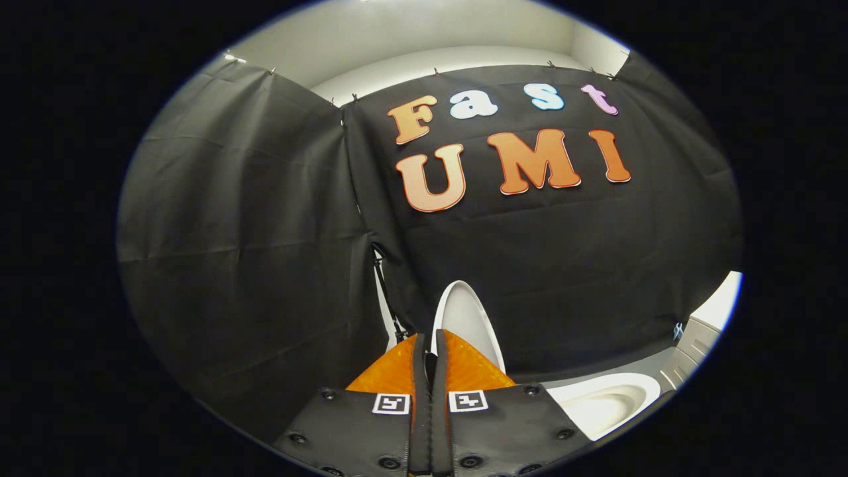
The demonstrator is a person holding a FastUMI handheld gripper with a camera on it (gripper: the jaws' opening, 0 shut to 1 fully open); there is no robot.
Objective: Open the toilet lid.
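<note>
Pinching the raised lid between narrow fingers, the gripper should push gently back until it rests upright.

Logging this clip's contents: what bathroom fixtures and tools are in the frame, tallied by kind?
Toilet lid, raised upright just beyond the fingers: 1
Toilet bowl, open, beside the gripper: 1
White cabinet past the bowl: 1
Gripper, jaws closed together with nothing visibly held: 1
Total: 4
</note>
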